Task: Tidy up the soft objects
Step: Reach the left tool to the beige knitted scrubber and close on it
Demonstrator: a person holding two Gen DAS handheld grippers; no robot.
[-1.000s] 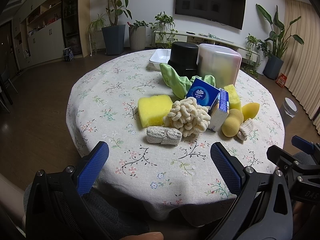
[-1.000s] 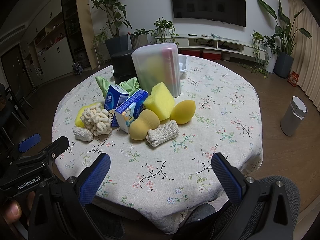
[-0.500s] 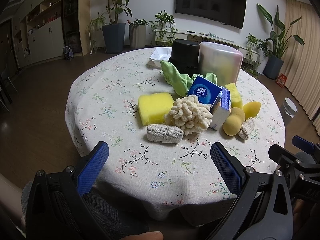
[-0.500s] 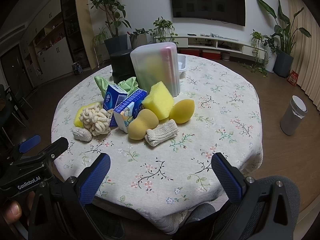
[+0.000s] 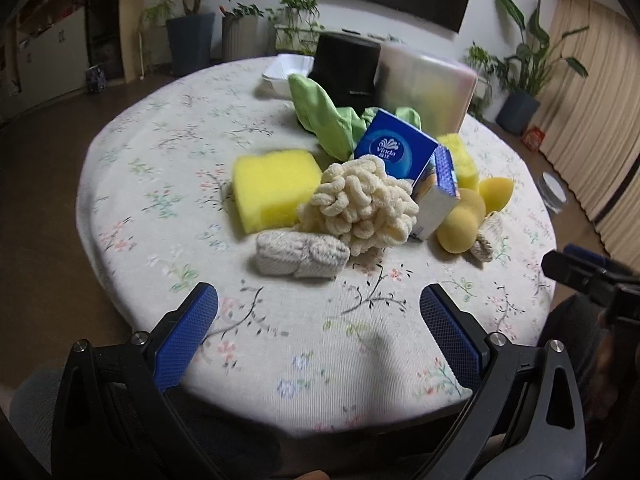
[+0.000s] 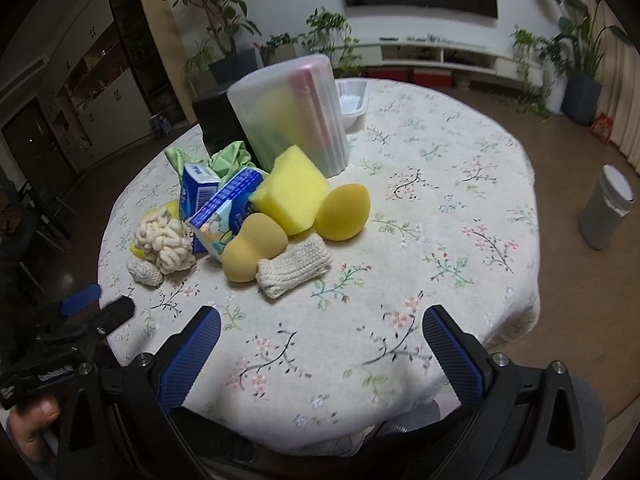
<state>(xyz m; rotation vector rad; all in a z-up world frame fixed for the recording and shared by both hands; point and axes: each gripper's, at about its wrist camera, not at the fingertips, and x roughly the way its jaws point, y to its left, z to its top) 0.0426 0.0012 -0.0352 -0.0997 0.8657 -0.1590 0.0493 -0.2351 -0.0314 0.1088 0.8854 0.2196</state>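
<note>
A pile of soft things lies mid-table: a yellow sponge [image 5: 272, 188], a cream chenille bundle [image 5: 360, 210], a grey knitted roll [image 5: 300, 258], a green cloth [image 5: 324, 120], blue tissue packs [image 5: 394, 152], another yellow sponge [image 6: 294, 194], two yellow makeup sponges [image 6: 252, 246] [image 6: 342, 212] and a second knitted roll [image 6: 294, 266]. My left gripper [image 5: 318, 312] is open and empty, just short of the grey roll. My right gripper [image 6: 320, 338] is open and empty, short of the second knitted roll.
A translucent lidded box [image 6: 292, 108], a black container [image 5: 346, 68] and a white tray [image 5: 288, 72] stand behind the pile on the round floral tablecloth [image 6: 440, 184]. A grey bin [image 6: 606, 212] stands on the floor at the right.
Both grippers have moved forward over the table's near edge toward the pile, so the objects look larger. Both stay open.
</note>
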